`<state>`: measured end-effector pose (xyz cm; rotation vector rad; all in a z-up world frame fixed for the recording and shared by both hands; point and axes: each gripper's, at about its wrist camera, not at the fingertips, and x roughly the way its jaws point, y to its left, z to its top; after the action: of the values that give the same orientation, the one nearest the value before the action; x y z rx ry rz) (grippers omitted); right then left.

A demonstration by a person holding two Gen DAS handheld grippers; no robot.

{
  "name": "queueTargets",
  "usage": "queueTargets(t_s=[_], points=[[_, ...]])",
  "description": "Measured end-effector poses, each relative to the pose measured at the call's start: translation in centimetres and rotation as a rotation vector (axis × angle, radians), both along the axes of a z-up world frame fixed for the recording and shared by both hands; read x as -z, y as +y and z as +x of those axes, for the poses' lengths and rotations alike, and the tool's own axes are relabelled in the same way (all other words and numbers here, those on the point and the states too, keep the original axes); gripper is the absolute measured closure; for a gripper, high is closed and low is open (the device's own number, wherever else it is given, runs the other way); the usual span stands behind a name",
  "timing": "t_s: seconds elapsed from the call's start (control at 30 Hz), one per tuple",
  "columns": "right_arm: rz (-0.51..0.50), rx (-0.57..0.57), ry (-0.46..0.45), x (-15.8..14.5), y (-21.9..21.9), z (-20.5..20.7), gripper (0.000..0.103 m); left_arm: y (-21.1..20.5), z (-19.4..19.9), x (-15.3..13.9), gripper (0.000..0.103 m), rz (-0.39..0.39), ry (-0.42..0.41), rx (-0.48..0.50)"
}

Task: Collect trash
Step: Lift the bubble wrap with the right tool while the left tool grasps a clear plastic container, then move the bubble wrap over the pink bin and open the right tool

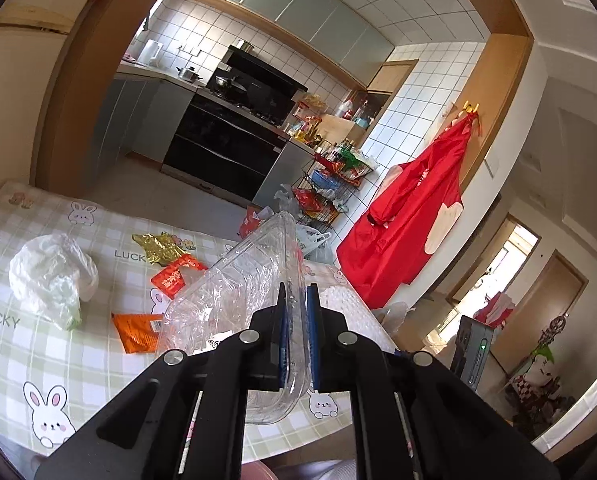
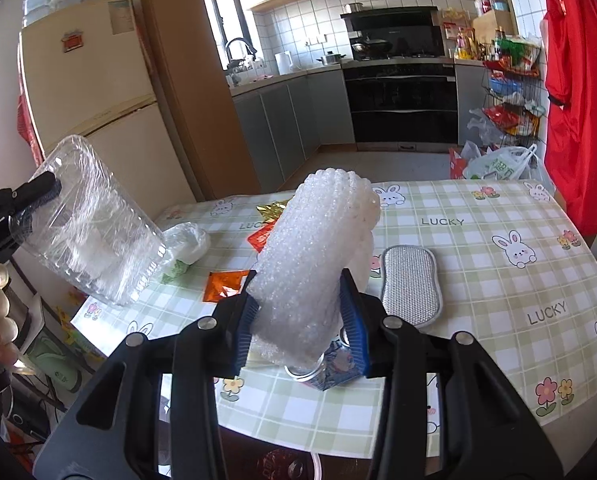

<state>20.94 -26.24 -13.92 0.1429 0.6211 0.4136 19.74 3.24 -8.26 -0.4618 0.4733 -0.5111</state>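
My left gripper (image 1: 297,294) is shut on the rim of a clear plastic clamshell box (image 1: 234,284), lifted off the table. The right wrist view shows the same box (image 2: 94,224) in the air at the left, held by the left gripper (image 2: 38,196). My right gripper (image 2: 298,284) is shut on a roll of white bubble wrap (image 2: 318,252) standing up between its blue pads. On the table lie a crumpled white plastic bag (image 1: 50,276), a gold wrapper (image 1: 158,248), a red packet (image 1: 174,278) and an orange packet (image 1: 138,332).
The table (image 2: 478,256) has a green checked rabbit cloth. A silver scrubbing pad (image 2: 410,284) lies right of the bubble wrap, a can on a blue printed packet (image 2: 330,372) under it. Behind are a fridge (image 2: 90,92), kitchen counters, a wire rack (image 1: 330,192) and a red apron (image 1: 410,220).
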Motion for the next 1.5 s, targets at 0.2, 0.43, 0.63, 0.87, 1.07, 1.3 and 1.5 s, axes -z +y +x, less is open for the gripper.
queueTargets(t_s=[0.2, 0.43, 0.63, 0.87, 1.07, 1.3, 1.5], points=[[-0.021, -0.031, -0.014, -0.6, 1.6, -3.9, 0.061, 0.9, -4.7, 0.2, 0.095, -0.026, 0.005, -0.008], [-0.040, -0.058, -0.006, 0.1, 3.5, -8.3, 0.061, 1.4, -8.9, 1.9, 0.095, -0.038, 0.036, -0.005], [-0.049, -0.093, -0.003, -0.2, 4.7, -11.4, 0.061, 2.4, -12.4, 2.3, 0.095, -0.053, 0.024, -0.018], [-0.086, -0.144, -0.019, -0.8, 6.6, -13.8, 0.061, 2.9, -14.7, 2.1, 0.095, -0.068, 0.006, -0.031], [-0.093, -0.173, 0.003, -0.3, 7.6, -14.0, 0.060, 3.3, -15.0, 2.2, 0.095, -0.071, 0.005, -0.036], [-0.090, -0.207, 0.040, 0.9, 8.2, -13.0, 0.055, 3.4, -14.4, 2.7, 0.094, -0.070, 0.021, -0.032], [-0.076, -0.217, 0.068, 1.9, 8.4, -12.4, 0.047, 2.7, -13.3, 3.2, 0.094, -0.065, 0.046, -0.026]])
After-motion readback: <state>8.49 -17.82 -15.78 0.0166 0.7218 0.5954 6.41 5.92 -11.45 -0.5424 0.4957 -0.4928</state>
